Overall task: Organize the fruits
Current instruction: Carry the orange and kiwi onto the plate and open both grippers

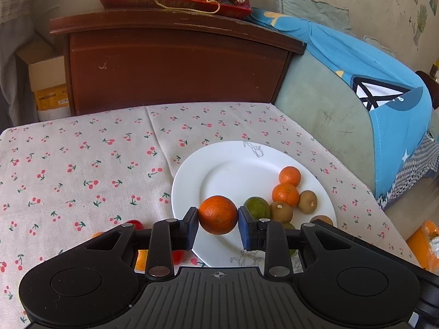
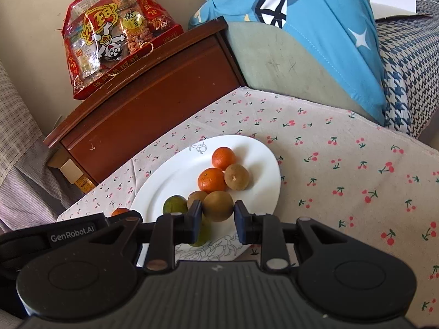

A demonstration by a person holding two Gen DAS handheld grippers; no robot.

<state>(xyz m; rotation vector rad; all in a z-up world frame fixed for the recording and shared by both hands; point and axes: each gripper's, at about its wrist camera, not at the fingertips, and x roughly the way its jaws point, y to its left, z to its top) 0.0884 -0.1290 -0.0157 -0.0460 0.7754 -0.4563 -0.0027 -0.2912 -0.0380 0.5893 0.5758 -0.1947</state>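
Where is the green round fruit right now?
In the left wrist view the green round fruit lies on the white plate, beside a brown fruit, right of the left gripper's orange.

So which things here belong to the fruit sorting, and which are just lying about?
Part of the job:
- white plate
- orange in the left claw
- brown fruit in the right claw
- oranges, brown fruits and green fruit on the plate

Just lying about:
- snack bag
- wooden cabinet
- blue cloth
- cardboard box
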